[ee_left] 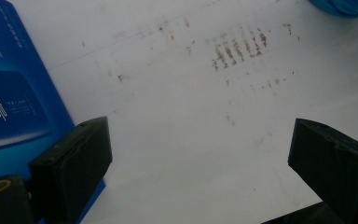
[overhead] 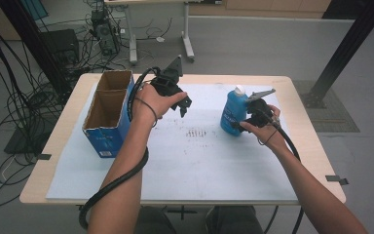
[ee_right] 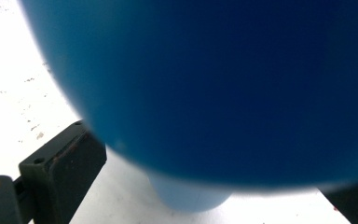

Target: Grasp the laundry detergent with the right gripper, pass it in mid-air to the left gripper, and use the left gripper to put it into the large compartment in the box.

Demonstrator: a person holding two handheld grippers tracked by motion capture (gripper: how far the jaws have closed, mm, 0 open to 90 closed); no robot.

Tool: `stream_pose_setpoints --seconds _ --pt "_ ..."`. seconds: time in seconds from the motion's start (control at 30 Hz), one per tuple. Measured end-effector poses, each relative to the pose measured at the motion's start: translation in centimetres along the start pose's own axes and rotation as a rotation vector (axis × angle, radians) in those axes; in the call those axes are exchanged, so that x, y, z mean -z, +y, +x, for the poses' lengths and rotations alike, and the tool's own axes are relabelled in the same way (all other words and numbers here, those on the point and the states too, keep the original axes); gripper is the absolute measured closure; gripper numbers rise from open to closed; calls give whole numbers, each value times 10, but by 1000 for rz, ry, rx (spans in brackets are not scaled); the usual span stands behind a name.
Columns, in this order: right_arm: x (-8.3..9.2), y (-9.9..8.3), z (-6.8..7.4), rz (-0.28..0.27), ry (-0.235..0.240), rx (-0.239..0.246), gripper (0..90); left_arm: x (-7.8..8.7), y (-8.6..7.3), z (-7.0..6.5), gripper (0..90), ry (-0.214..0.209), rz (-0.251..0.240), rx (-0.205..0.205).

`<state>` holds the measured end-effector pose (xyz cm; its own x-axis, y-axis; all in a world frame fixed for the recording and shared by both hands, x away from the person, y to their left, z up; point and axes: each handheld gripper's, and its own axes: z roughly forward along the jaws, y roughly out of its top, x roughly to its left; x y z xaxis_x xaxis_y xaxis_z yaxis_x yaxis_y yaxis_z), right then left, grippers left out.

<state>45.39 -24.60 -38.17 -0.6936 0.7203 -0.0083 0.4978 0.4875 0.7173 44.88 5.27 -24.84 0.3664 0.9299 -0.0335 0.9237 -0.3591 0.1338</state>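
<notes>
The person's two bare forearms came in from the near edge of the desk [overhead: 302,146], a pale wooden top covered with a white, brown-speckled sheet. The right hand [overhead: 259,127] held the right gripper [overhead: 246,117] near the far right part of the sheet, and its black jaws sat on either side of the upright blue plastic bottle with a white cap [overhead: 233,114]. In the right gripper view the bottle's blue wall [ee_right: 223,84] loomed blurred and very close between the jaws, one jaw at its lower left and the other just showing at the lower right; whether they actually pressed the bottle could not be told. The left hand [overhead: 157,103] held the left gripper [overhead: 185,108] above the sheet near the far edge, just right of the open blue cardboard box with a brown inside [overhead: 108,114], which stood at the far left corner of the sheet. In the left gripper view its jaws stood wide apart with nothing between them, over bare sheet beside the box's blue side [ee_left: 14,98]
</notes>
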Motion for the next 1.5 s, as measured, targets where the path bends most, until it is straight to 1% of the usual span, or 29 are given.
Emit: stream_pose_setpoints --seconds 0.13,0.6,0.73,1.03,1.5 --pt "-1 1 0 -15 -10 -1 31 0 -1 0 65 1 -1 -1" --pt "-5 2 2 -47 -12 9 31 1 -2 1 65 4 -2 3" --pt "-5 2 1 -56 -16 5 30 1 -2 1 65 3 0 2" --pt "-6 2 0 -62 -14 -3 30 1 -1 -2 65 4 -1 -3" --pt "-8 3 1 -74 -12 4 29 1 -1 -1 65 3 0 1"
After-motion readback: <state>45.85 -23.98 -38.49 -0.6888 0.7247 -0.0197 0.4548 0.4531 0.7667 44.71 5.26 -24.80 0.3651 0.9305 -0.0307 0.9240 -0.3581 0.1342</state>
